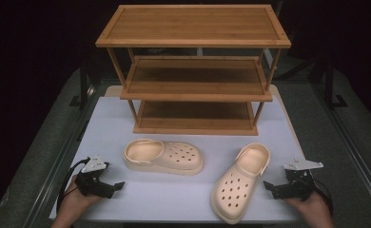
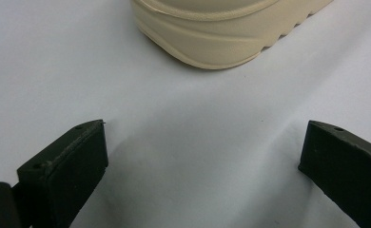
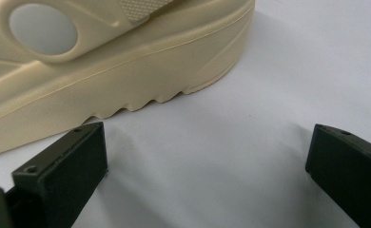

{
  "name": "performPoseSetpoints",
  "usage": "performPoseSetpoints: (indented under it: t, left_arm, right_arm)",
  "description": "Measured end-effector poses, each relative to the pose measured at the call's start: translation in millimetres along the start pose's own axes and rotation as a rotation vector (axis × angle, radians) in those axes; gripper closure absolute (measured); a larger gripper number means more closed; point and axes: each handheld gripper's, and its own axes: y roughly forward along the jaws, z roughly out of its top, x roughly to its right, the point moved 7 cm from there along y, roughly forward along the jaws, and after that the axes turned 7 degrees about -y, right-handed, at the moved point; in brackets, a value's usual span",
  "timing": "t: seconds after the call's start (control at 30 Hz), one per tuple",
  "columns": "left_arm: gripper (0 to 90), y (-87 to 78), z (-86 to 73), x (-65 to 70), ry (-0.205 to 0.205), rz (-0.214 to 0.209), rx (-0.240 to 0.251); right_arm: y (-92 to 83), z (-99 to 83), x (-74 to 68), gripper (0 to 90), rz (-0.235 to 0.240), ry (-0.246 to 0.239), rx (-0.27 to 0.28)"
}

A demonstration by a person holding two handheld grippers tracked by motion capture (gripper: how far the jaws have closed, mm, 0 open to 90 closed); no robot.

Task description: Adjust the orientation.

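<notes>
Two cream clogs lie on the white table point(image 1: 169, 190). The left clog point(image 1: 163, 156) lies crosswise with its toe to the right. The right clog point(image 1: 240, 181) points toe-first toward the front edge. My left gripper point(image 1: 118, 185) rests near the front left corner, open and empty, aimed at the left clog's heel point(image 2: 212, 33), which lies ahead of the jaws. At the front right my right gripper point(image 1: 268, 185) is open and empty, close beside the right clog's heel side point(image 3: 102, 66) without touching it.
A three-tier bamboo shoe rack point(image 1: 195, 71) stands at the back of the table, all shelves bare. Dark metal rails point(image 1: 350, 137) run along both sides of the table. A strip of white surface separates the clogs from the rack.
</notes>
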Motion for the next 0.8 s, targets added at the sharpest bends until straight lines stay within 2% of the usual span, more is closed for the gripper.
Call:
performPoseSetpoints:
  t: [0.2,0.27,0.37,0.4,0.43,0.63,0.67,0.7,0.8]
  left_arm:
    - [2.4,-1.1,0.7,-0.8,-0.002,0.001,0.011]
    - [10.2,-3.8,1.0,-0.6,0.009,-0.014,0.031]
    - [21.1,-6.9,0.6,-0.4,0.012,-0.029,0.026]
    - [21.1,-9.8,1.5,0.7,0.022,-0.041,0.033]
    - [26.5,-11.9,2.6,1.4,0.02,-0.05,0.038]
    - [52.6,-29.6,14.2,9.3,0.038,-0.106,0.091]
    - [60.8,-31.5,16.9,10.9,0.039,-0.114,0.1]
    - [60.8,-33.5,19.8,13.1,0.04,-0.127,0.105]
    - [73.5,-39.3,30.4,19.2,0.056,-0.151,0.124]
  right_arm:
    - [0.0,0.0,0.0,0.0,0.0,0.0,0.0]
    - [0.0,0.0,0.0,0.0,0.001,0.001,0.0]
    - [0.0,0.0,0.0,0.0,0.0,0.0,0.0]
    - [0.0,-0.1,0.0,0.0,0.0,0.0,0.0]
    - [0.0,0.0,0.0,0.0,0.0,0.0,0.0]
    - [0.0,-0.1,0.1,0.0,0.0,0.0,0.0]
    - [0.0,-0.1,0.0,0.0,0.0,0.0,0.0]
    - [0.0,-0.1,0.0,0.0,0.0,0.0,0.0]
    - [0.0,0.0,0.0,0.0,0.0,0.0,0.001]
